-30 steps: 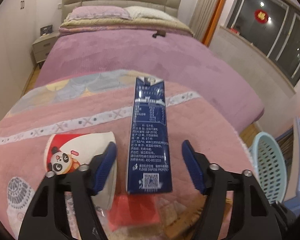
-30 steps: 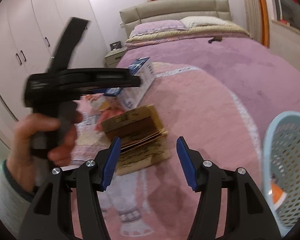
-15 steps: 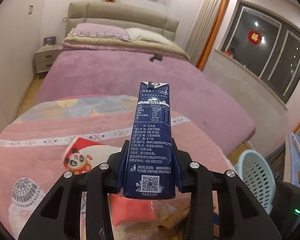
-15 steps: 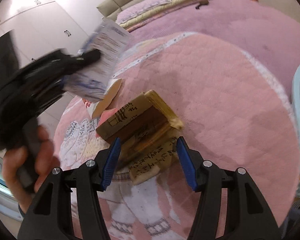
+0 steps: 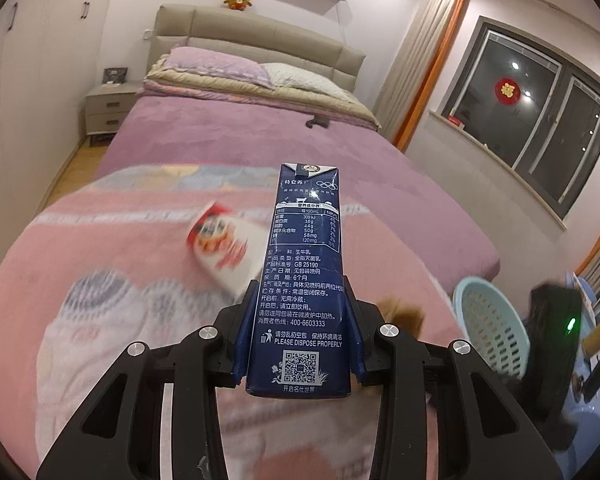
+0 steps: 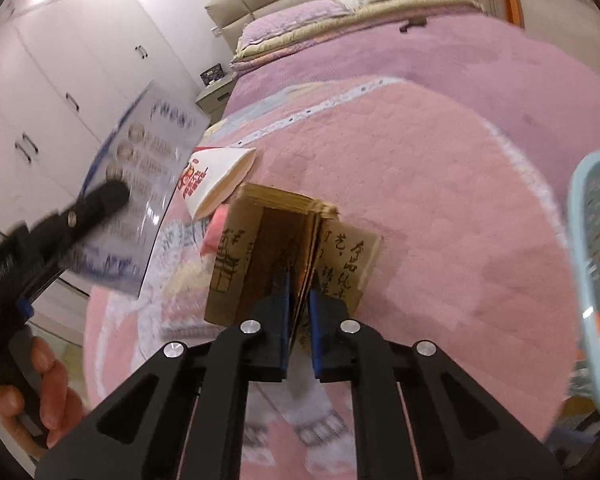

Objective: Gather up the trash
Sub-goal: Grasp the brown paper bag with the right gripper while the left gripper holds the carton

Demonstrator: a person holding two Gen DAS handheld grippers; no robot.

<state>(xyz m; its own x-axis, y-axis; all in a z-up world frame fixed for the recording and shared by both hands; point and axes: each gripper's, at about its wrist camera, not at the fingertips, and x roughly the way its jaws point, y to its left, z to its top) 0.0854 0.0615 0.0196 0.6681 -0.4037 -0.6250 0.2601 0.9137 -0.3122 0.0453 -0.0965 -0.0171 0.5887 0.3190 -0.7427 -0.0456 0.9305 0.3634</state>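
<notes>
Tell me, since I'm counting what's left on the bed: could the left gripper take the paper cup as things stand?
Probably not yet. The left gripper has its jaws clamped on the blue milk carton, so nothing else fits. The paper cup lies uncovered on the pink blanket, free once the carton goes.

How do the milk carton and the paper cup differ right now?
The milk carton is dark blue and box-shaped; the paper cup is white with red print and tapered. The carton is clamped in the left gripper, clear of the pink blanket; the cup lies on its side on the blanket, in no gripper. Both are trash still outside the basket.
</notes>
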